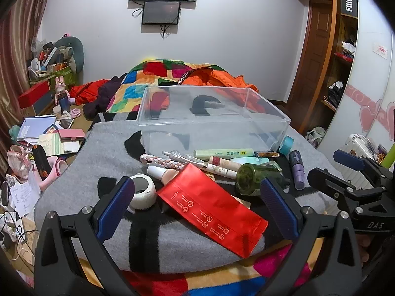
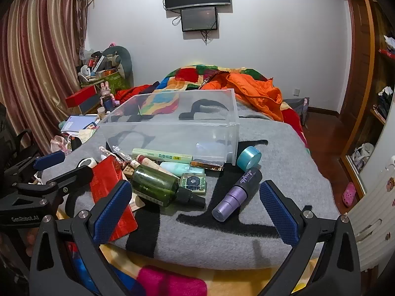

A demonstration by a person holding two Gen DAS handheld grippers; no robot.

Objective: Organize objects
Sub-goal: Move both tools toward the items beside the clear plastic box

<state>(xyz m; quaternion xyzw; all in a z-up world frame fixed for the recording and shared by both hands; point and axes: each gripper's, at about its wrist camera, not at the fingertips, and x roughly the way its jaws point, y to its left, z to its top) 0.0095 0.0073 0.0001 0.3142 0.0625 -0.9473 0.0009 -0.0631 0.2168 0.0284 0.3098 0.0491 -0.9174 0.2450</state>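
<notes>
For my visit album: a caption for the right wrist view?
Open right gripper hovers over a purple bottle and green bottle before an empty clear bin.

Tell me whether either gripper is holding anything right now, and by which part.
Nothing is held. The left gripper stands open above the red pouch, and the right gripper stands open near the purple bottle, touching neither.

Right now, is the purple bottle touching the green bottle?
Apart. The right wrist view shows a strip of grey blanket between the purple bottle and the green bottle.
</notes>
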